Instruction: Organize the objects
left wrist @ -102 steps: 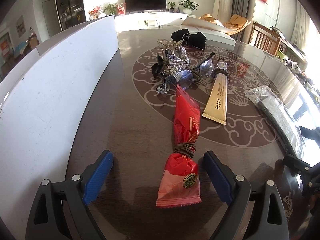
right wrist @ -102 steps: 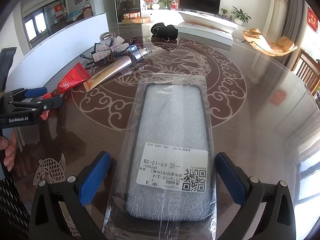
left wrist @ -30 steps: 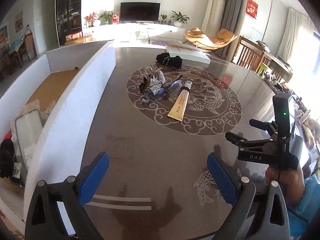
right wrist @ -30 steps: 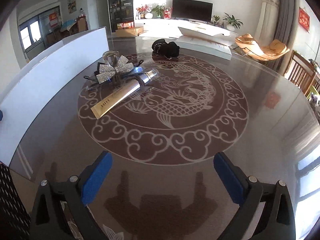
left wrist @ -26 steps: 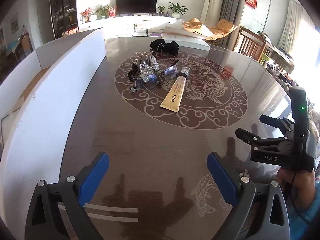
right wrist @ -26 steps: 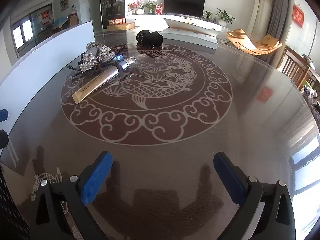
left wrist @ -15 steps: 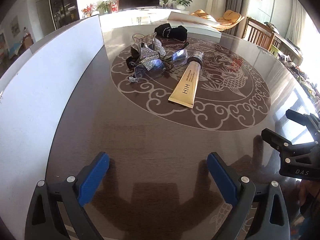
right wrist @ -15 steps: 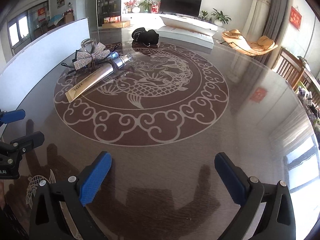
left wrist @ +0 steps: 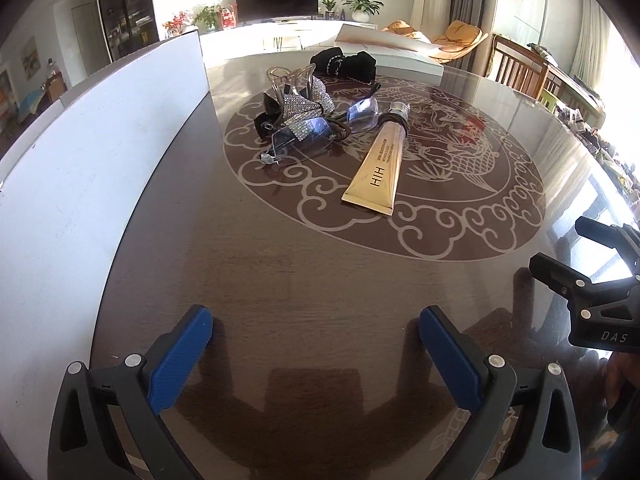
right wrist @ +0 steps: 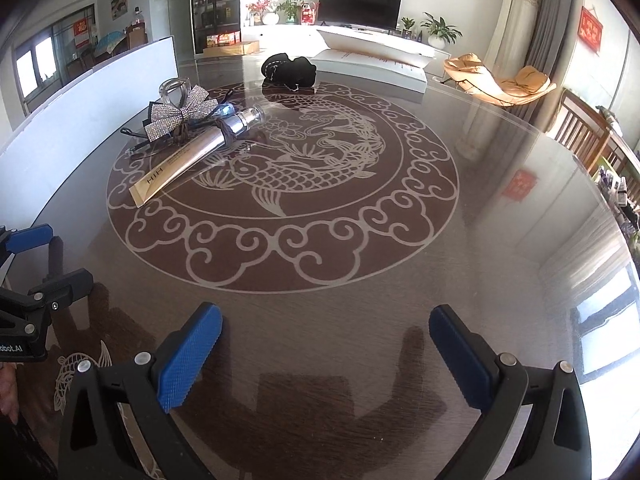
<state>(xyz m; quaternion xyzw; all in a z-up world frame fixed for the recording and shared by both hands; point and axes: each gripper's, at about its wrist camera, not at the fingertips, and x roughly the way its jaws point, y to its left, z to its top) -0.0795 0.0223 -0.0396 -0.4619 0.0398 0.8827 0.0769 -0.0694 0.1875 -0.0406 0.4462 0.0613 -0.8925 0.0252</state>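
Note:
A gold tube [left wrist: 378, 170] marked HIH lies on the dark round table [left wrist: 280, 264], also in the right wrist view [right wrist: 188, 158]. Beside it are clear glasses [left wrist: 308, 136], a sparkly bow clip [left wrist: 304, 104] and a black pouch [left wrist: 346, 65], the bow [right wrist: 180, 114] and pouch [right wrist: 290, 70] showing on the right too. My left gripper [left wrist: 314, 344] is open and empty, well short of the tube. My right gripper [right wrist: 324, 340] is open and empty over bare table.
A white box wall [left wrist: 96, 152] runs along the table's left side. A flat white box [right wrist: 372, 60] lies at the far edge. Chairs [left wrist: 520, 68] stand at the right. Each gripper shows at the edge of the other's view.
The red packet and the bagged phone case are gone from the table. In the last second both grippers, open and empty, have moved forward over the table toward the remaining objects.

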